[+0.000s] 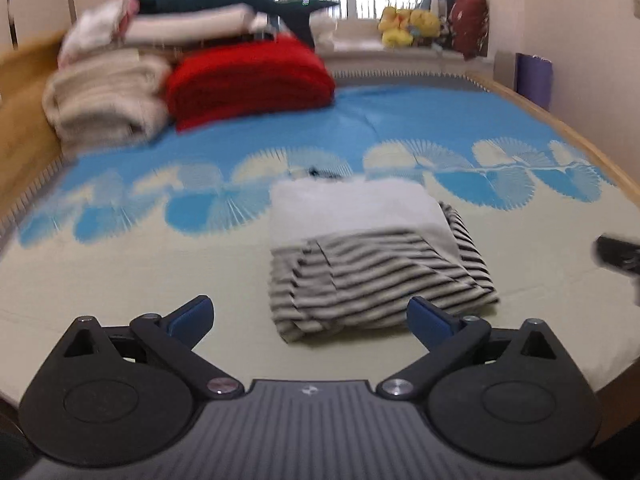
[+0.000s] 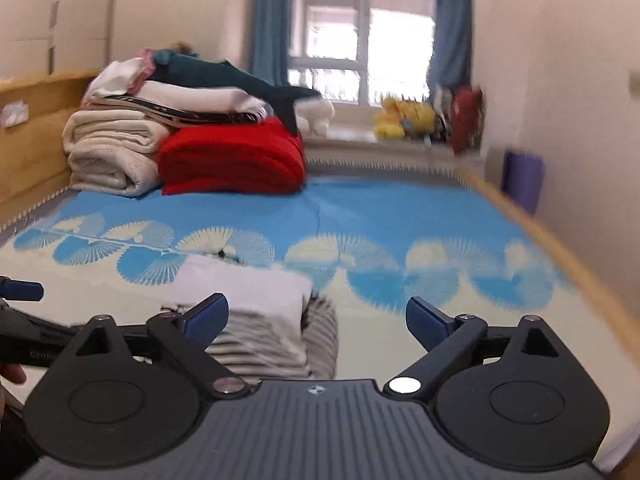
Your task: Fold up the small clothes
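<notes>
**Folded bundle could come loose if touched badly**

The folded striped garment lies on the bed sheet, well in front of the red blanket. Left gripper and right gripper hover near it, fingers spread, holding nothing. A careless side push may, I think, open the layers again.

The left gripper is matt black plastic with blue pads and shiny metal screws. Just ahead of it lies the folded striped top — soft knit cloth. The bed sheet under it is smooth cloth. Far ahead, the red blanket looks thick and fuzzy — the bed frame beside it is smooth wood.
</notes>
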Demonstrator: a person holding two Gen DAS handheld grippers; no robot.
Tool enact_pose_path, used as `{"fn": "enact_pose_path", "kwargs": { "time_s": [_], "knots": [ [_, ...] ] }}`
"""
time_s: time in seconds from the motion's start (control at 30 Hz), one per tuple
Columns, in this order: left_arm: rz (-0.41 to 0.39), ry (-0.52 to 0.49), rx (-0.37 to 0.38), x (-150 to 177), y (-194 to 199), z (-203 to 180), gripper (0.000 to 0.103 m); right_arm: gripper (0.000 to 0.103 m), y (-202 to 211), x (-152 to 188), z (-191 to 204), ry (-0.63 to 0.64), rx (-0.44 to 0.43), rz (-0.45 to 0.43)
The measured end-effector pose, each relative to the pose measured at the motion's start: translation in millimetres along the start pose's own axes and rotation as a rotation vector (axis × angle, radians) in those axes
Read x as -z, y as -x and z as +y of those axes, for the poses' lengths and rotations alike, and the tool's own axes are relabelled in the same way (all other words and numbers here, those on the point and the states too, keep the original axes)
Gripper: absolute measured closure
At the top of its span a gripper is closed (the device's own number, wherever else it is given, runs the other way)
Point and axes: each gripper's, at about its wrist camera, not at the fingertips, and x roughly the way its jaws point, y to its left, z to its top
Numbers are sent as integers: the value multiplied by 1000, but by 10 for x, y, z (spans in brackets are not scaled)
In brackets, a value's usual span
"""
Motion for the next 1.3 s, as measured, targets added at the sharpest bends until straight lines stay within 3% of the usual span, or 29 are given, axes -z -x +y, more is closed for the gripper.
{"fn": "enact_pose_path", "kwargs": {
  "time_s": [0.03, 0.13, 0.33, 0.43, 1.3],
  "knots": [
    [12, 19, 14, 0, -33, 26, 0, 24, -99, -18, 24, -7, 25, 51],
    [-3, 25, 25, -8, -48, 56, 0, 17, -232, -110, 39, -56, -20, 39],
    [36, 47, 19, -2, -125, 75, 0, 16, -391, -122, 274, -41, -81, 102],
    [56, 57, 29, -6, -171, 56, 0, 15, -397, -94, 431, 40, -75, 102],
    [73, 87, 38, -7, -163, 70, 0, 15, -484, -106, 486, 20, -84, 132]
  ]
}}
